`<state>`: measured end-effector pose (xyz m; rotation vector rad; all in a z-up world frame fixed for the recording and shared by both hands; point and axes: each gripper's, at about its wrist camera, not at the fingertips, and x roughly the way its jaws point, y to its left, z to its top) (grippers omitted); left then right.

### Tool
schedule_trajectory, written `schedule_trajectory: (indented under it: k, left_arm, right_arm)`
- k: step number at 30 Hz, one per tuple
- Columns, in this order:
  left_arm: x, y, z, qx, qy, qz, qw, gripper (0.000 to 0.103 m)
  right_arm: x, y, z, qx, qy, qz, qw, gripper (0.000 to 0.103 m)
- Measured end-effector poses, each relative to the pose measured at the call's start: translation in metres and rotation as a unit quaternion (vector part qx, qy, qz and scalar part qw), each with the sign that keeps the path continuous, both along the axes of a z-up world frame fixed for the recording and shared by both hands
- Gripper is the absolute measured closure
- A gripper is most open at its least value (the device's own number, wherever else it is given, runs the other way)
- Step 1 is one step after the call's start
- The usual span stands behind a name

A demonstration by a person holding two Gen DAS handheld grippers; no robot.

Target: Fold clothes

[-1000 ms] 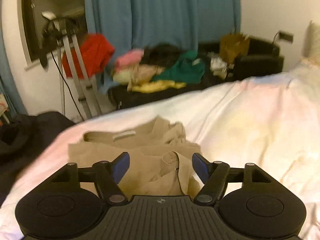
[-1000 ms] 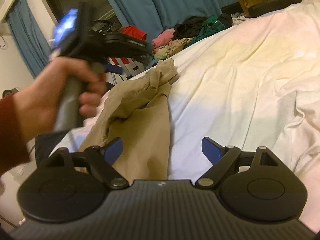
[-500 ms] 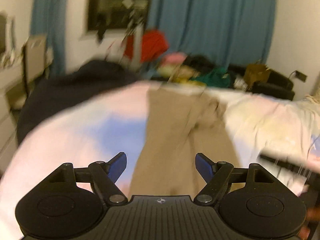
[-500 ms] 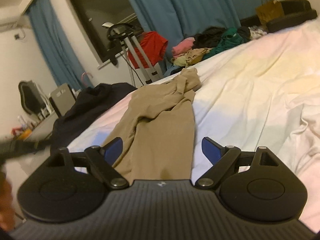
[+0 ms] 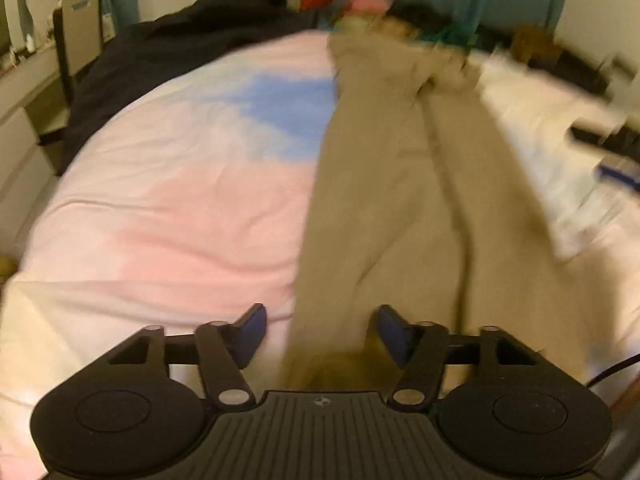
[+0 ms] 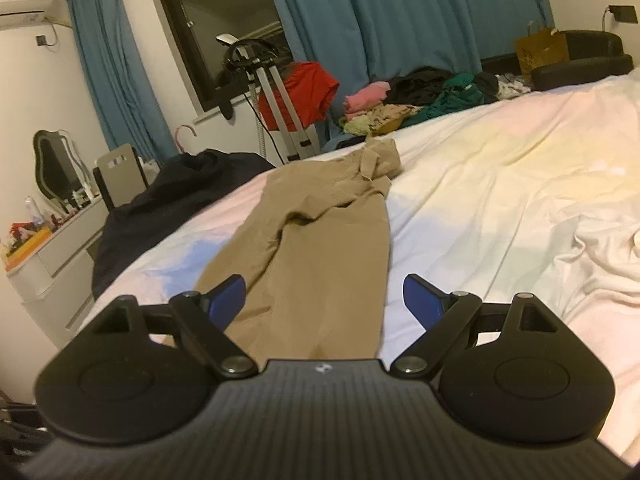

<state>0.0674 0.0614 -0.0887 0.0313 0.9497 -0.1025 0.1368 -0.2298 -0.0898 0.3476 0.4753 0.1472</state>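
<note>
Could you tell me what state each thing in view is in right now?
Left tongs: open, holding nothing.
Right tongs: open, holding nothing.
Tan trousers: laid out lengthwise on the bed, far end bunched, not yet folded.
Bed sheet: wrinkled.
Clothes pile: heaped, unfolded.
Curtains: drawn partly across the window.

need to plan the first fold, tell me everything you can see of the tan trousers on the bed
The tan trousers look like soft, plain woven cloth with no print. They lie lengthwise on the pale bed sheet, legs side by side and roughly flat, running toward both cameras, with a dark crease between them in the left wrist view. The far end is bunched and rumpled near the bed's edge. Only the sheet touches them; both the left gripper and the right gripper hover with open jaws over the near leg ends.
</note>
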Motion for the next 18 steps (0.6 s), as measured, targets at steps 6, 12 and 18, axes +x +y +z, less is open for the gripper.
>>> schedule_trajectory:
  k: [6,12,18]
  left_arm:
    - [0.001,-0.006,-0.015,0.052,0.037,-0.001,0.9979,0.093]
    - [-0.015,-0.011,0.001,0.051,-0.012,-0.009,0.9986,0.098]
    - [-0.051,-0.026,0.043,0.059,-0.1,-0.046,0.9922,0.099]
  right_arm:
    - [0.0,-0.006,-0.005,0.008,0.012,-0.011,1.0,0.016]
    - [-0.001,-0.008,-0.005,0.022,0.009,-0.007,1.0,0.016]
    - [0.001,-0.008,-0.005,0.039,0.013,-0.001,0.999,0.016]
